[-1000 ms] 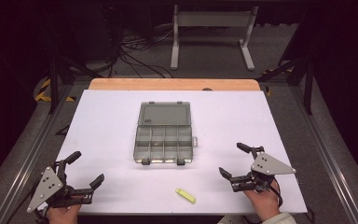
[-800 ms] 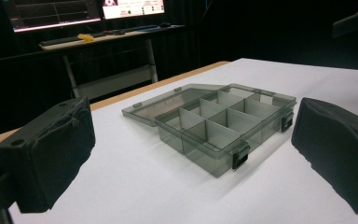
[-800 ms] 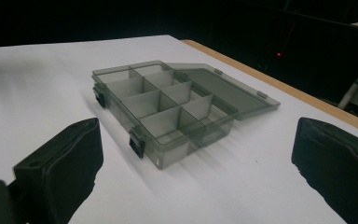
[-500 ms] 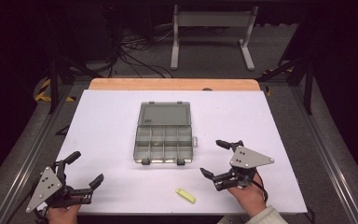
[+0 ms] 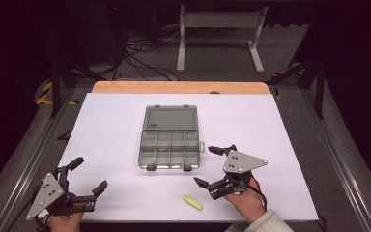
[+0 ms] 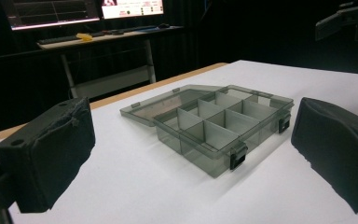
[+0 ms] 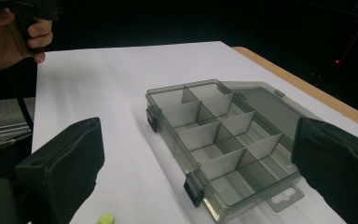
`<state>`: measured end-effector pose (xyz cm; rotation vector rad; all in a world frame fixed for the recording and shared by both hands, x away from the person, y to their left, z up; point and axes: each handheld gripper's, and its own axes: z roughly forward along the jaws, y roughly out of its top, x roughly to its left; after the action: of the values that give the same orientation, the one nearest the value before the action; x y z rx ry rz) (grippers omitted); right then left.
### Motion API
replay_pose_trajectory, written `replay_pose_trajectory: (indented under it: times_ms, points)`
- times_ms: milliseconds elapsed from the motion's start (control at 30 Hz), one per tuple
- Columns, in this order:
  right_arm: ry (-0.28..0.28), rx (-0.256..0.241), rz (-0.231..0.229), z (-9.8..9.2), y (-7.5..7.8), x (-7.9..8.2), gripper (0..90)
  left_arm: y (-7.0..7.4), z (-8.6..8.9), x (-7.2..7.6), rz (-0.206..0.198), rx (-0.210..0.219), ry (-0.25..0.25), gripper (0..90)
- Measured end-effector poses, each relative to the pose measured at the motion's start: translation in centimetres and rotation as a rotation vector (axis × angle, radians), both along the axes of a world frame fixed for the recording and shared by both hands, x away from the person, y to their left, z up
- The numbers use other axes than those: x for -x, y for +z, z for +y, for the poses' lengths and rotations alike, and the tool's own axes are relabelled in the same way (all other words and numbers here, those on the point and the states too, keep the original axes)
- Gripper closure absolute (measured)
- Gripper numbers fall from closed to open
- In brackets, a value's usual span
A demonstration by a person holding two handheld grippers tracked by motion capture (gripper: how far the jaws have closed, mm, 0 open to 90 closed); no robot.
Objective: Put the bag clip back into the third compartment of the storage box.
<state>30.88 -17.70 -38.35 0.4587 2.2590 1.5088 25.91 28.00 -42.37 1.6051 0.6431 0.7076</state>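
The compartment box (image 5: 169, 138) lies at the centre of the white bench (image 5: 111, 130), lid folded flat back toward twelve o'clock and divided tray toward six o'clock, with two dark latches on the near edge of the tray. The compartments look empty in both gripper views. A small yellow-green piece (image 5: 192, 202) lies on the bench at about five o'clock from the box, well apart from it and just beside the right claw. The right claw (image 5: 212, 166) is at about four o'clock from the box, near its front right corner, held in the person's right hand (image 5: 244, 200); its jaws stand wide apart with nothing between them and touch nothing. In the right gripper view the box (image 7: 223, 140) sits between and beyond the two black jaws, and the edge of the yellow-green piece (image 7: 105, 218) shows at the bottom. The left claw (image 5: 88, 175) is at about eight o'clock from the box, well apart from it, near the front left corner of the bench; it is likewise released, jaws spread and empty. In the left gripper view the box (image 6: 214, 126) lies ahead between the jaws, untouched, lid resting flat on the bench.
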Motion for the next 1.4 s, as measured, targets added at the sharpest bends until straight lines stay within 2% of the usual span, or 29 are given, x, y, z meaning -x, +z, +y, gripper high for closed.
replay_pose_trajectory:
  times_ms: [233, 367, 567, 667, 833, 933, 1000, 1067, 1100, 1200, 1400]
  points:
    - [0.019, 0.016, 0.036, 1.1, -0.1, -0.2, 2.5, 0.0, 0.0, 0.0, -0.004, -0.001, 0.003, 0.2]
    - [0.036, 0.018, 0.086, 1.8, -0.4, -0.2, 1.9, 0.0, 0.0, 0.1, -0.003, 0.0, 0.003, 0.2]
    - [0.059, 0.024, 0.1, 2.4, -0.4, -0.1, 2.8, 0.1, 0.1, 0.1, -0.004, 0.0, 0.003, 0.2]
    - [0.064, 0.073, 0.13, 2.7, -0.4, -0.1, 10.1, 0.1, 0.1, 0.1, -0.007, 0.0, 0.001, 0.2]
    - [0.06, 0.224, 0.19, 3.6, -0.6, 0.0, 20.9, 0.1, 0.0, 0.1, -0.007, -0.001, 0.003, 0.2]
    - [0.062, 0.274, 0.257, 4.0, -0.9, -0.2, 23.7, 0.1, 0.0, 0.1, -0.006, 0.0, 0.002, 0.2]
    - [0.066, 0.293, 0.265, 4.2, -1.0, -0.2, 25.1, 0.1, 0.0, 0.1, -0.005, 0.0, 0.003, 0.2]
    - [0.066, 0.347, 0.319, 4.6, -1.4, -0.4, 26.4, 0.1, 0.0, 0.1, -0.005, -0.001, 0.003, 0.2]
    - [0.066, 0.347, 0.319, 4.6, -1.4, -0.4, 26.4, 0.1, 0.0, 0.1, -0.006, 0.001, 0.002, 0.2]
    - [0.066, 0.395, 0.377, 5.0, -1.7, -0.4, 29.4, 0.1, 0.0, 0.1, -0.006, -0.002, 0.001, 0.2]
    - [0.083, 0.478, 0.426, 5.5, -2.2, -0.2, 33.1, 0.1, 0.0, 0.1, -0.007, -0.003, 0.0, 0.2]
